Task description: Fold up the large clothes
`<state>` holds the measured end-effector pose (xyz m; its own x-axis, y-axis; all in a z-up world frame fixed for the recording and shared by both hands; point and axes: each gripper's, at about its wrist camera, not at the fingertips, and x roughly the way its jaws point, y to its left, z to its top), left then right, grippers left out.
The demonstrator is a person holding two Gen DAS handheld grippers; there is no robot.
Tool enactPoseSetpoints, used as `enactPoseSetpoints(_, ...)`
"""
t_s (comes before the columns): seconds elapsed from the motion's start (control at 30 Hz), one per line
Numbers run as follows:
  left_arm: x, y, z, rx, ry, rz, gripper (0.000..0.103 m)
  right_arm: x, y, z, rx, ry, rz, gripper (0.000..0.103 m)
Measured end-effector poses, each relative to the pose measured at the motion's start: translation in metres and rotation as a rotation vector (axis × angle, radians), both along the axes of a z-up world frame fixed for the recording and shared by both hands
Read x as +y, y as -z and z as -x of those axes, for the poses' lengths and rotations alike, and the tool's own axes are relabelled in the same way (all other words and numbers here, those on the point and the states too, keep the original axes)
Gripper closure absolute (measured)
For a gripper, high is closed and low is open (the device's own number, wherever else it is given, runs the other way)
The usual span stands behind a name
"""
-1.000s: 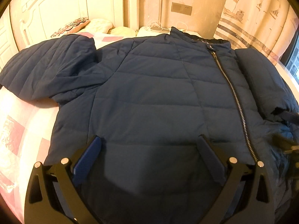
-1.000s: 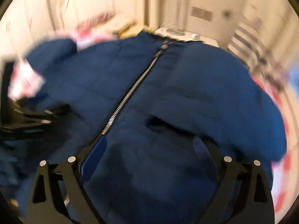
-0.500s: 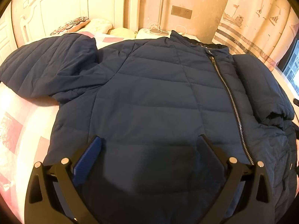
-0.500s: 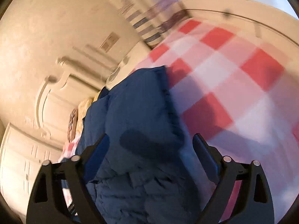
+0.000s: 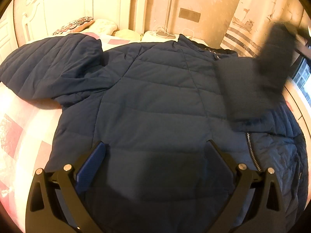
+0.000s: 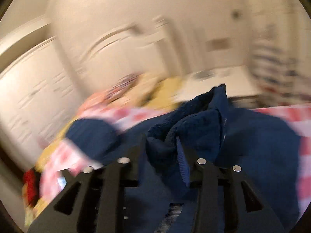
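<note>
A navy quilted jacket [image 5: 155, 97] lies front up on the bed, its zipper [image 5: 252, 151] toward the right. My left gripper [image 5: 155, 149] hovers open over the lower hem, nothing between its fingers. One sleeve [image 5: 48, 68] lies spread out to the left. The other sleeve [image 5: 272, 62] is lifted off the bed at the right, blurred by motion. In the right wrist view my right gripper [image 6: 161, 141] has its jaws closing on a bunched cuff [image 6: 194, 120] of that sleeve, with fabric pressed between the pads. The jacket body [image 6: 252, 145] lies below.
A pink and white checked bedspread [image 5: 17, 128] covers the bed. At the back are pillows [image 5: 77, 23] against a white headboard [image 5: 68, 3] and a nightstand [image 5: 161, 36] with a lamp pole. A patterned curtain [image 5: 252, 19] and a window [image 5: 303, 77] stand at the right.
My right gripper narrowed onto the right sleeve and swung it up off the bed. In the left wrist view the sleeve rose from beside the zipper. The left gripper stayed put.
</note>
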<state>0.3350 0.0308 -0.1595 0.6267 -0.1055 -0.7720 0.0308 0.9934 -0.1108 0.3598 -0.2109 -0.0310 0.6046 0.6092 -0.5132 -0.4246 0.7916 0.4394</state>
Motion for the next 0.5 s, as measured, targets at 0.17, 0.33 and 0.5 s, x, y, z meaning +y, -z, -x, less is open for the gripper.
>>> enactPoseSetpoints(0.17,0.005,-0.001,0.002,-0.007,-0.004,0.036,0.002,0.025,0.005,0.015,-0.048,-0.064,0.026,0.006)
enactPoseSetpoints(0.33,0.005,-0.001,0.002,-0.008,-0.004,0.038,0.002,-0.047,0.030,0.022,-0.026,0.217,0.132,0.016)
enactPoseSetpoints(0.5,0.007,-0.002,0.002,-0.006,-0.002,0.060,0.002,-0.125,0.088,0.013,0.141,0.446,0.207,0.017)
